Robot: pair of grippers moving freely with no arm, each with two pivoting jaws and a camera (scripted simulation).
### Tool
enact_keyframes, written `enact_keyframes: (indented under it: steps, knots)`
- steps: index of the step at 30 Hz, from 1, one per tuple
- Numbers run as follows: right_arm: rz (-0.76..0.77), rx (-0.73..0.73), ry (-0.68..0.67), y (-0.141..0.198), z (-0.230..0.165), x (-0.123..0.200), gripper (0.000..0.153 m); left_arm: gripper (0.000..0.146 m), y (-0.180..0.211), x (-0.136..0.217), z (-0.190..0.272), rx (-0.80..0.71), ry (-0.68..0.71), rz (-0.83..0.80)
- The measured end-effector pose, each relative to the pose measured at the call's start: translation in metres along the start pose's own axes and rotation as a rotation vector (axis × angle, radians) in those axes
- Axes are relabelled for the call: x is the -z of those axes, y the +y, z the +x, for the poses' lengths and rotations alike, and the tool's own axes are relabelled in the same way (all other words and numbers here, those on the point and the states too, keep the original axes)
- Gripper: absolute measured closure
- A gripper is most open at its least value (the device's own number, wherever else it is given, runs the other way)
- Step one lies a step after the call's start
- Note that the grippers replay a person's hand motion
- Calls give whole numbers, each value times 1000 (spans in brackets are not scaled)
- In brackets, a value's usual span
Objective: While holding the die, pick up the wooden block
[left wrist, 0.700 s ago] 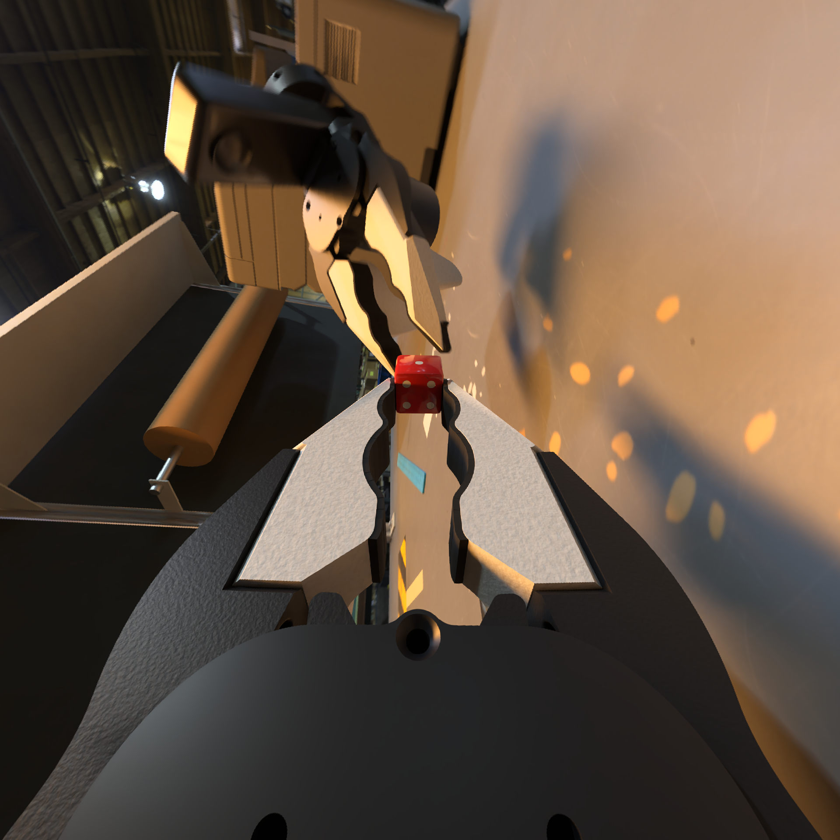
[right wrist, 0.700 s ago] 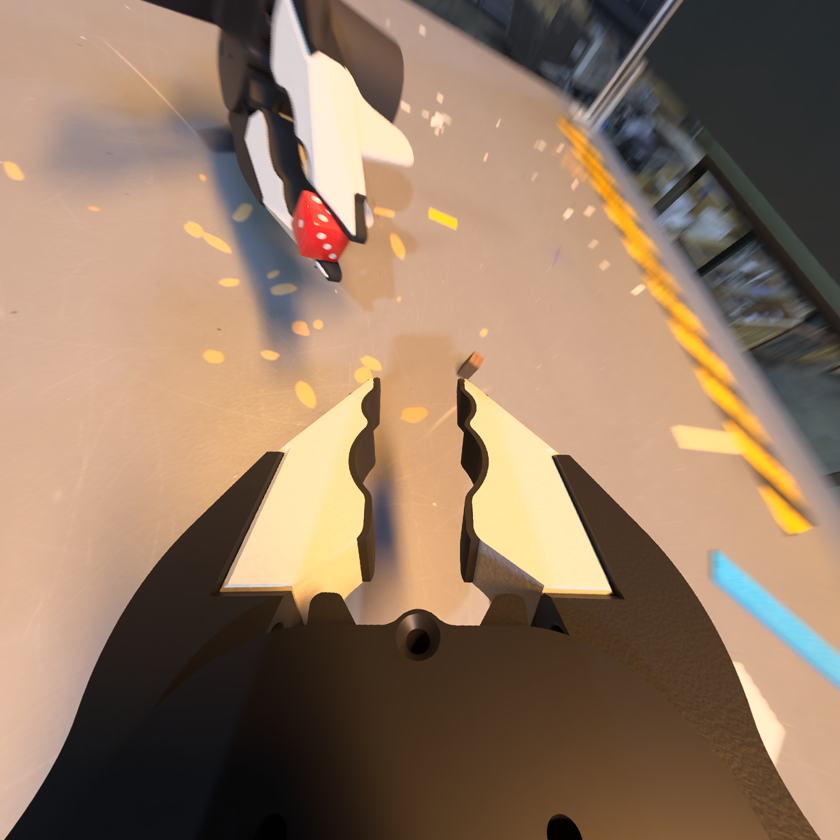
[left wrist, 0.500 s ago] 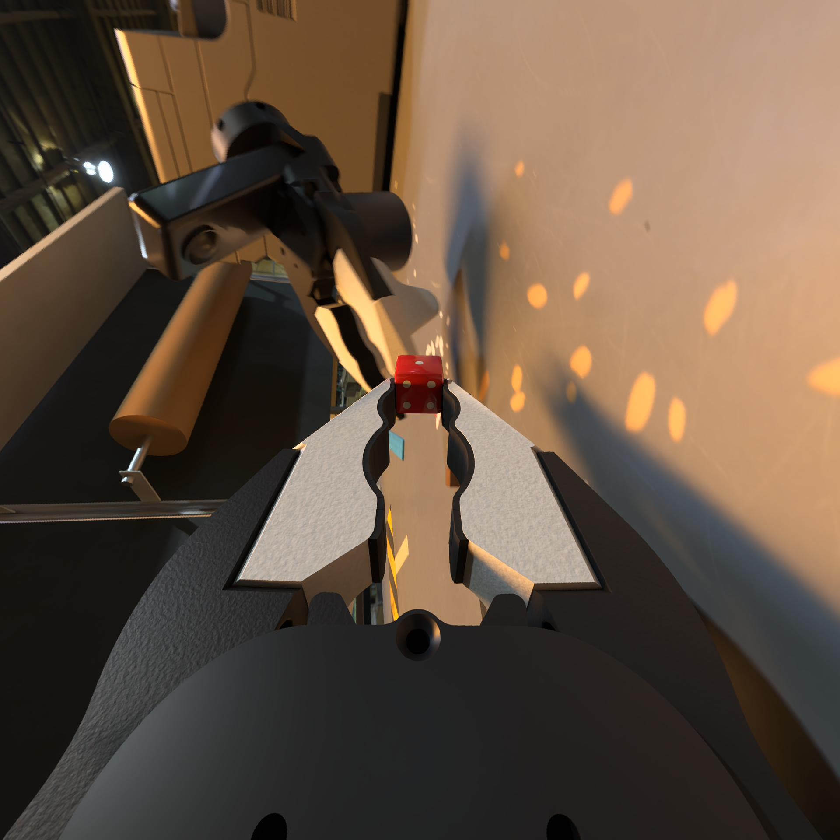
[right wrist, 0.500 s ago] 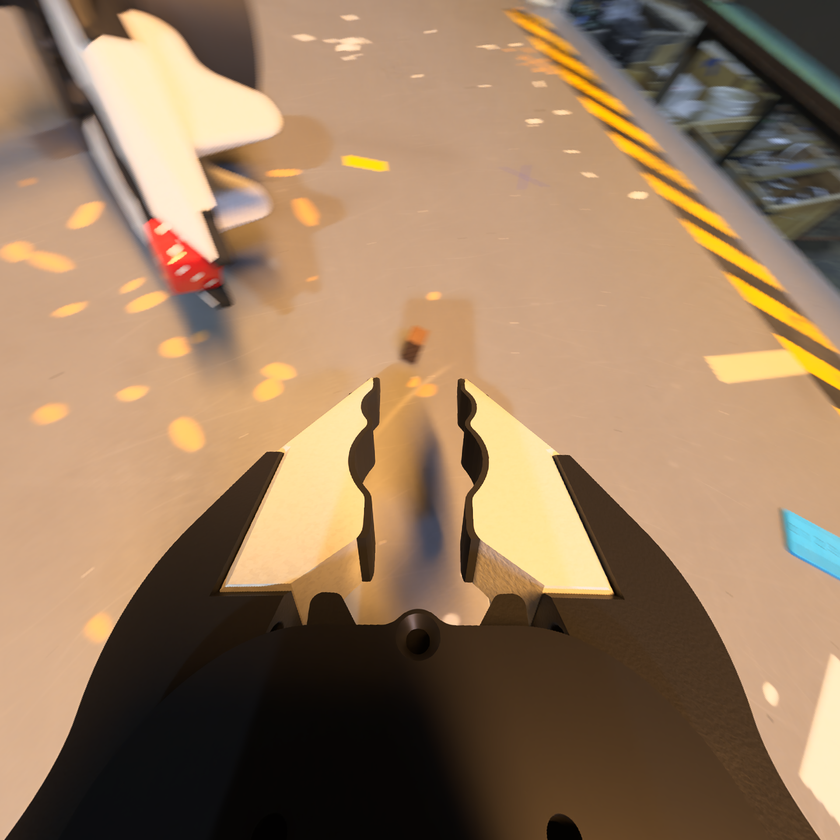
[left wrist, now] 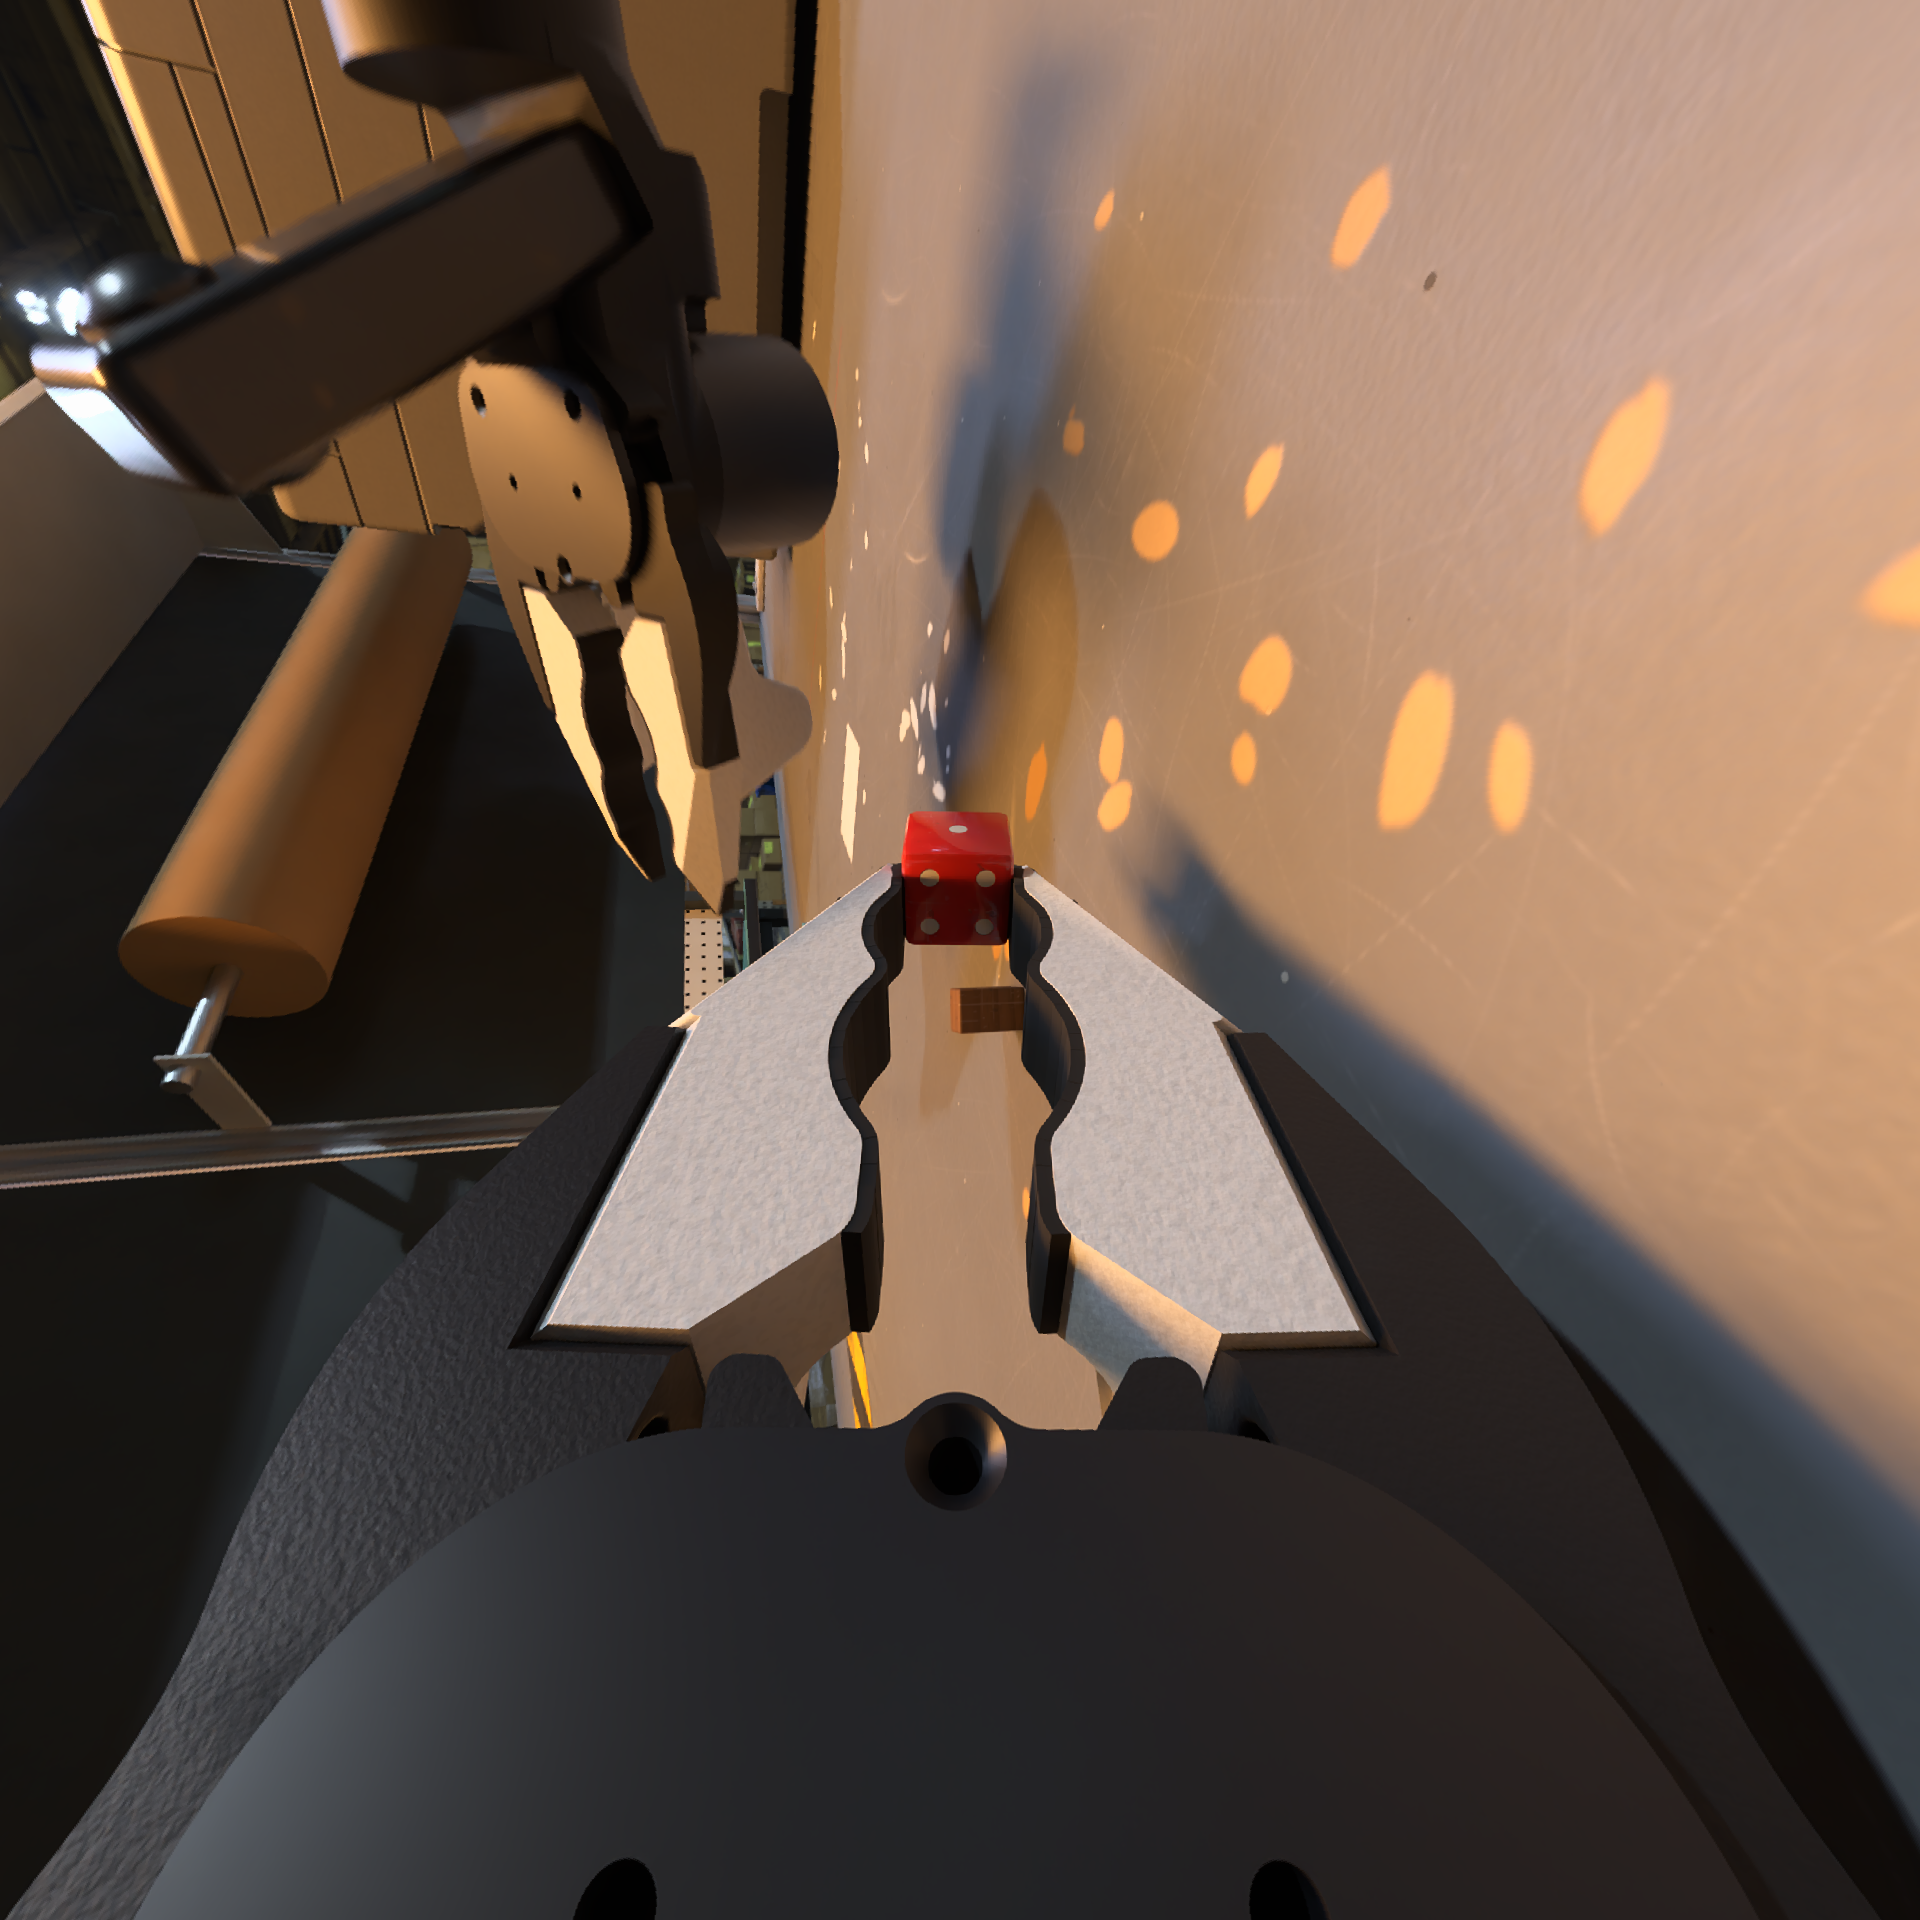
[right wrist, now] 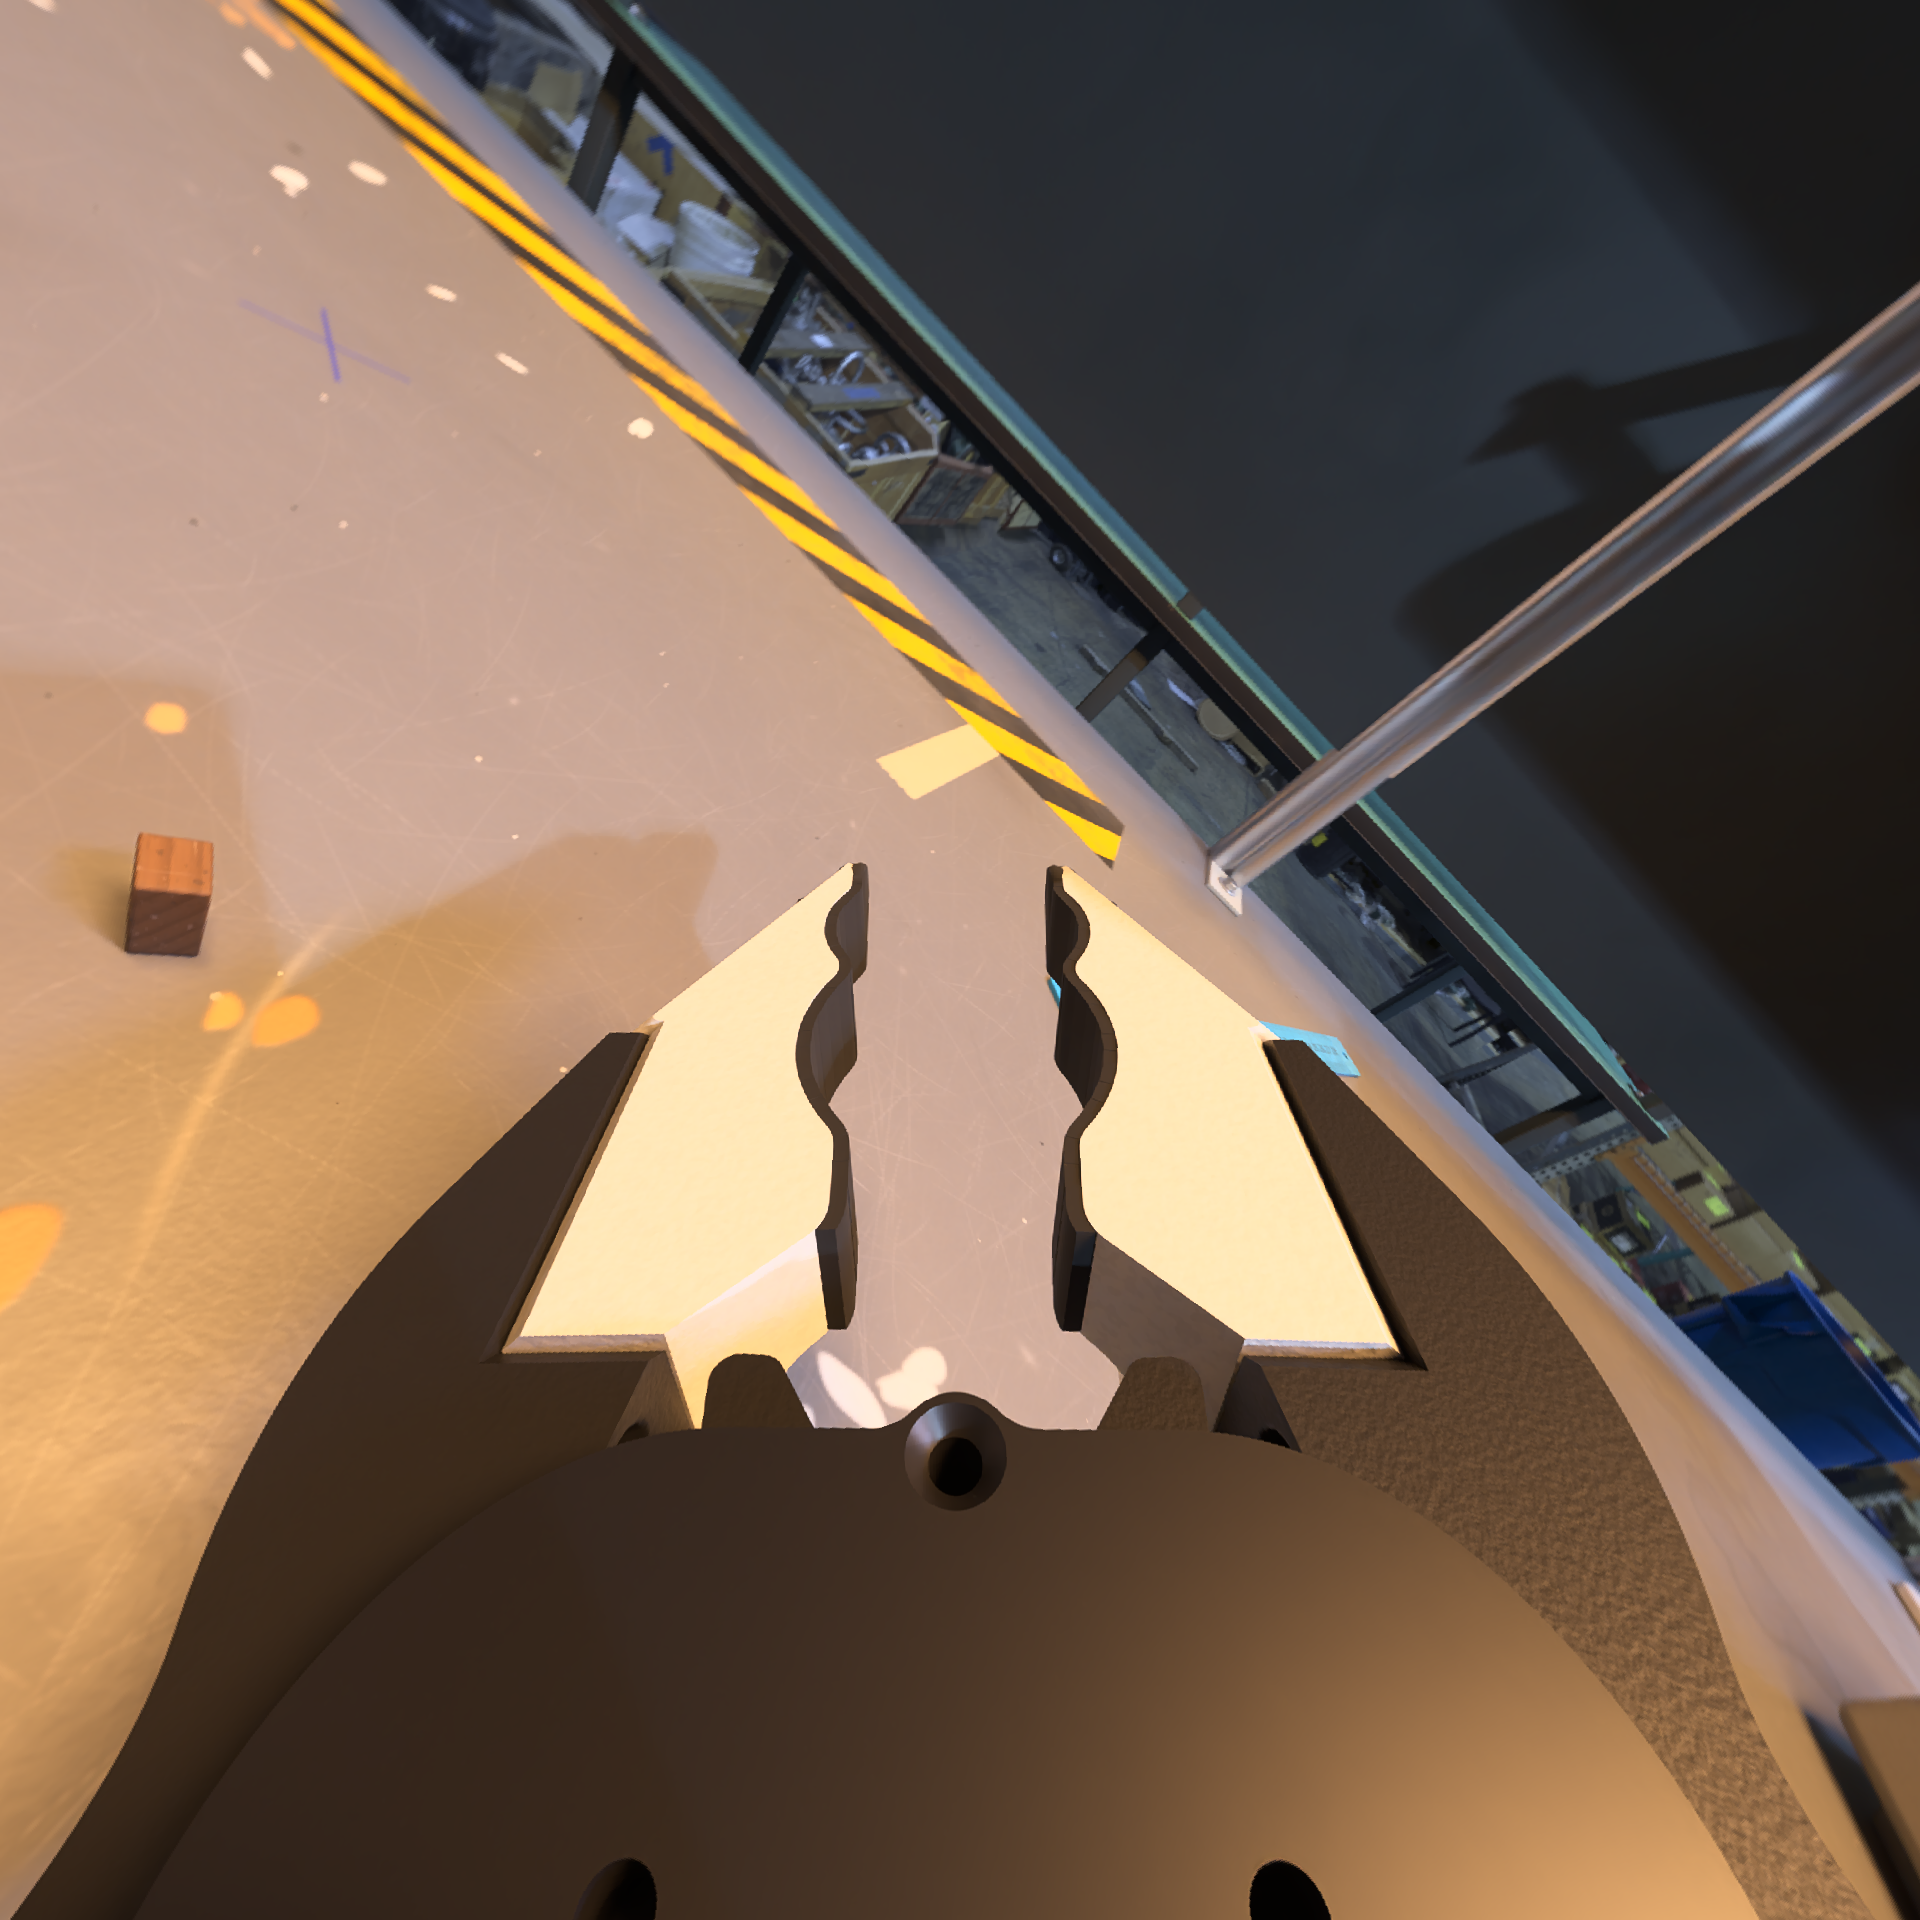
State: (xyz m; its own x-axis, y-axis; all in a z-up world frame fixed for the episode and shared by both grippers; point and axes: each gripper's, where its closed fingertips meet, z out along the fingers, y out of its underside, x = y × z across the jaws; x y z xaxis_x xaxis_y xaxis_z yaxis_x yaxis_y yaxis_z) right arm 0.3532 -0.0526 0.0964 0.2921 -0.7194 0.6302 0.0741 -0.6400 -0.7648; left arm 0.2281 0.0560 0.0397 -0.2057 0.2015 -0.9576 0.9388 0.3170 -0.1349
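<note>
Swung toward the table's (right wrist: pixel 436 582) striped edge, the spread right gripper (right wrist: pixel 956 883) leaves one block (right wrist: pixel 169 894) aside; left gripper (left wrist: pixel 957 883) pinches one die (left wrist: pixel 956 875).

surface: tan tabletop (right wrist: pixel 436 623) | edge: yellow-black striped tape (right wrist: pixel 727 457) | beyond: dim, possibly warehouse shelving (right wrist: pixel 883 416)

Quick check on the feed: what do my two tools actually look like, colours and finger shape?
Both match: the left tool and right tool have a broad, dark, textured body with a small round hole at the centre, and two pale wedge-shaped fingers with dark, wavy inner edges. No cables or markings show.
</note>
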Motion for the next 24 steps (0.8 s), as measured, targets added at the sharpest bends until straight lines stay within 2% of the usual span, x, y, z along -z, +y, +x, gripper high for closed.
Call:
enact_keyframes:
  steps: [3, 6, 11, 16, 18, 20, 22, 24]
  knots:
    - [7, -88, 69, 2, 20, 13, 116, 127, 3, 2, -1, -3, -7, -12]
    - [-35, -277, 142, 20, 46, 21, 104, 127, 3, 3, 1, 13, 4, -7]
    - [-212, -705, 61, 60, 56, 18, 92, 127, -1, 6, 6, 23, 32, 15]
    - [-314, -949, -103, 78, 44, 18, 95, 127, -1, 12, 7, 24, 39, 13]
    - [-302, -1061, -198, 75, 36, 21, 101, 127, -1, 15, 7, 26, 38, 14]
    - [-251, -1154, -348, 59, 25, 24, 106, 127, -3, 17, 6, 22, 35, 15]
    - [-170, -1133, -498, 34, 10, 29, 109, 127, -7, 18, 6, 11, 34, 15]
    - [-114, -956, -609, 11, -14, 33, 115, 127, -11, 17, 10, -3, 32, 19]
